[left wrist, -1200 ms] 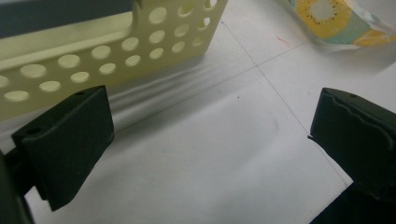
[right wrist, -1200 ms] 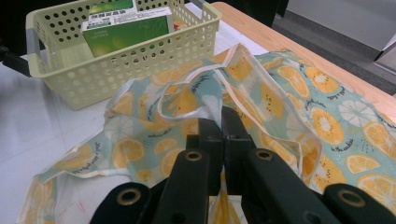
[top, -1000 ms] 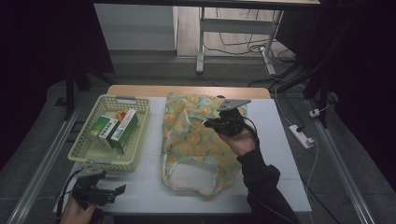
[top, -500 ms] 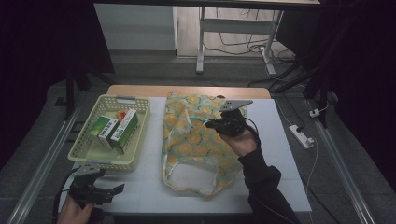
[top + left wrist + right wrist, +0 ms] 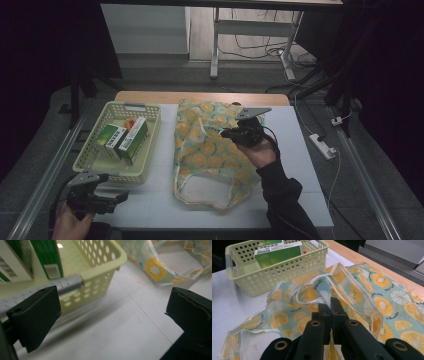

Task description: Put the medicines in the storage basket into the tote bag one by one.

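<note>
A cloth bag printed with orange slices lies flat on the white table, its handles toward the near edge. My right gripper is over the bag's middle. In the right gripper view its jaws are pressed together on a fold of the bag, beside a raised handle loop. My left gripper hovers at the near left corner of the table, open. In the left gripper view its jaws stand wide apart with nothing between them, just in front of the basket.
A pale yellow perforated basket at the left holds green and white boxes. A wooden strip edges the table's far side. A white power strip lies on the floor at the right.
My left gripper has risen a little at the near left corner. The right gripper and the bag have stayed put.
</note>
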Demonstrator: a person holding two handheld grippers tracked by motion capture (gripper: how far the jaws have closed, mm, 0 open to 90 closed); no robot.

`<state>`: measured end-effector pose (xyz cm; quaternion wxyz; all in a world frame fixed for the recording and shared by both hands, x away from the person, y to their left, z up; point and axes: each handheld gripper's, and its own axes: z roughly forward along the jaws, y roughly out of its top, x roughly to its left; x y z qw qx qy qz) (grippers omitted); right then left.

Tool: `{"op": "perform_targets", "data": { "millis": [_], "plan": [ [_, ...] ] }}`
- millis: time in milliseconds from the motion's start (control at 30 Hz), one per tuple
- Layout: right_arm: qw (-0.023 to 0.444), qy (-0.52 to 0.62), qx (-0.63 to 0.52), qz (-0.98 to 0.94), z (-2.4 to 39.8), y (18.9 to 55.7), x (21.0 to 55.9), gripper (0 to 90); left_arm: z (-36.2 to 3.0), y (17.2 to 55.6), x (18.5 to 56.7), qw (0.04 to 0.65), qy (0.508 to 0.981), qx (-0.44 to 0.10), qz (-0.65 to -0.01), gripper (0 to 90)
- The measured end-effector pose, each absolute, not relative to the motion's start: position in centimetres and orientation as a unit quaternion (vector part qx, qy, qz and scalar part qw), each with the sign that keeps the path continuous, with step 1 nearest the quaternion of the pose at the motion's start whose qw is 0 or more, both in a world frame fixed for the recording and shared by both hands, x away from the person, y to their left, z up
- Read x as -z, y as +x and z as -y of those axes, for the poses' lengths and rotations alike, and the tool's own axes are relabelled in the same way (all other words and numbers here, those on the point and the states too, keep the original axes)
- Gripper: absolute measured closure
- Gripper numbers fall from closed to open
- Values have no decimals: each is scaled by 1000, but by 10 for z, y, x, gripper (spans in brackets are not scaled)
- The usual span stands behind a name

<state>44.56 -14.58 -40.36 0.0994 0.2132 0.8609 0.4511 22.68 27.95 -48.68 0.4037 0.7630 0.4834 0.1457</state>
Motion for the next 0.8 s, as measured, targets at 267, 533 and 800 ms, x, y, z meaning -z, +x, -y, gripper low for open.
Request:
{"op": "perform_targets", "data": {
  "millis": [267,533,800],
  "plan": [
    [98,214,-451,-861,147,446,403,897,-290,236,479,404,753,-163,-492,1],
    [101,212,-453,-860,147,445,402,897,-302,255,475,397,744,-176,-508,1],
    [99,212,-452,-860,146,445,402,897,-314,275,472,389,732,-195,-524,1]
  ]
}}
